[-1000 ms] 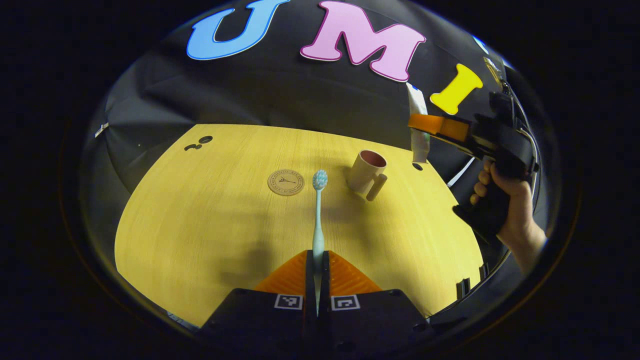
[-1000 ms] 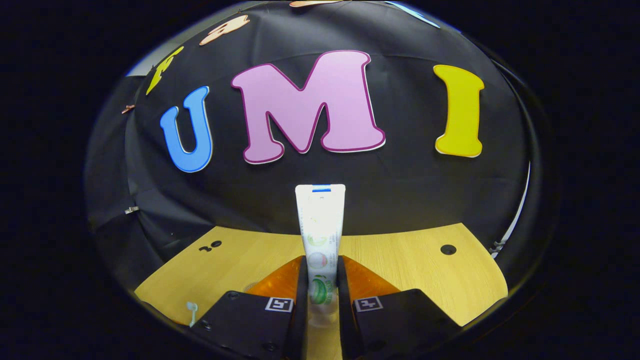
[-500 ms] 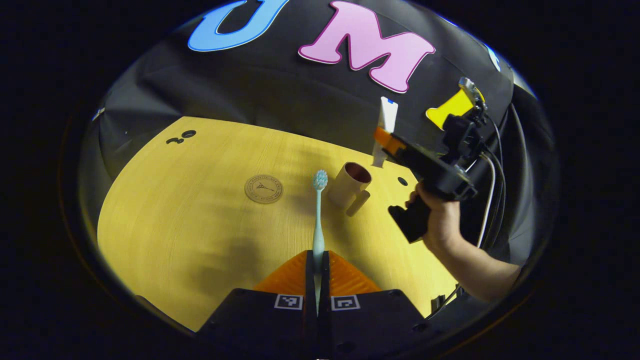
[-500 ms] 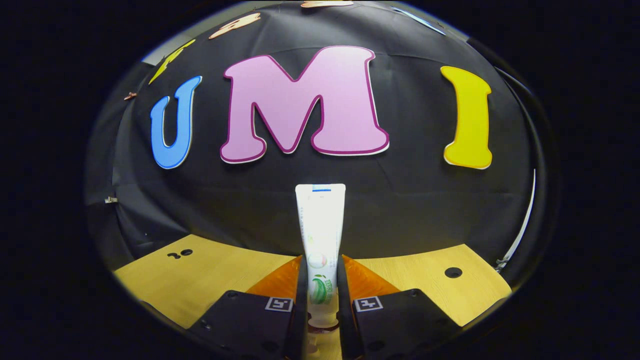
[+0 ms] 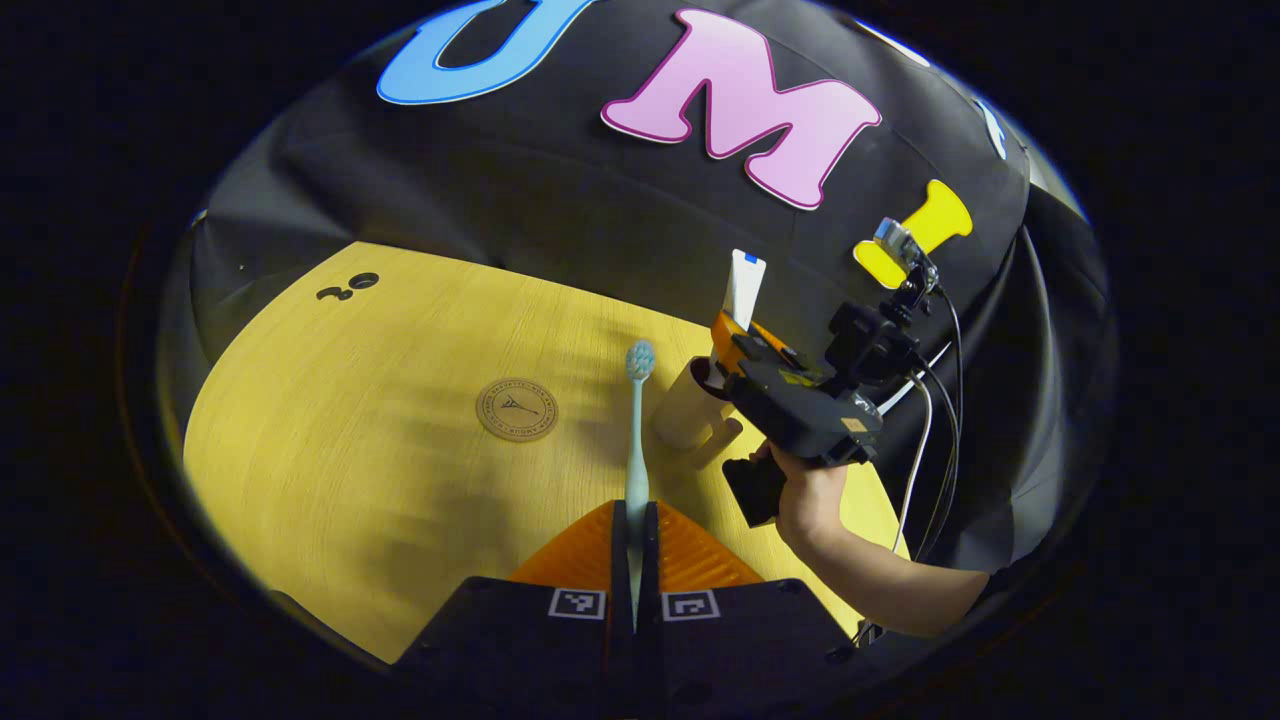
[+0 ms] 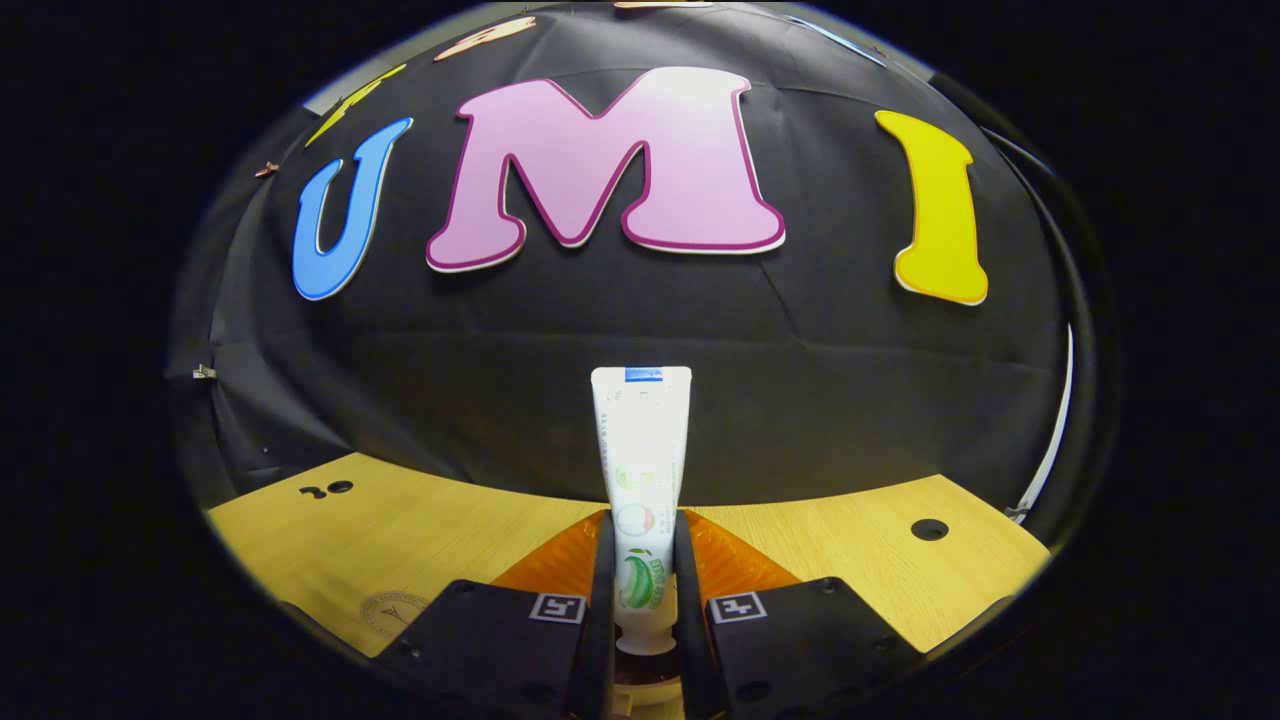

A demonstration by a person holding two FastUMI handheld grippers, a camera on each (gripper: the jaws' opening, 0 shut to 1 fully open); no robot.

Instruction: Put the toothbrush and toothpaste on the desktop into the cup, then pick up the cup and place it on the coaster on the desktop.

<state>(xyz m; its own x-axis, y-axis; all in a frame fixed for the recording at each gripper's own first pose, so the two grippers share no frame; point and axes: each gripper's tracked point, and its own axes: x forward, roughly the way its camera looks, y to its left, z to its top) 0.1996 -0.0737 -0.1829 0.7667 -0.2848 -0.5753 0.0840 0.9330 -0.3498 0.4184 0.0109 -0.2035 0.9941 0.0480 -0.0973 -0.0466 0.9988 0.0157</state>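
Left gripper (image 5: pixel 632 560), fingers clamped on the toothbrush (image 5: pixel 636 440), holds it above mid-desktop (image 5: pixel 350 450); cup (image 5: pixel 685 415) stands right of the coaster (image 5: pixel 517 409), off it. Right gripper (image 6: pixel 642 600) grips the toothpaste (image 6: pixel 641 450) upright over the cup; neither item appears released yet.

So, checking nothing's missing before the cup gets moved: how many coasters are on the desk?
1. A round brown coaster lies flat on the desk, left of the toothbrush and the cup; its edge also shows at the right gripper view's bottom-left.

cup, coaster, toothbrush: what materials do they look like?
Cup: matte beige, likely ceramic, possibly plastic; no glare on its wall. Coaster: tan disc with dark engraved-looking ring and emblem, probably wood or cork. Toothbrush: pale blue smooth plastic handle, speckled bristle head.
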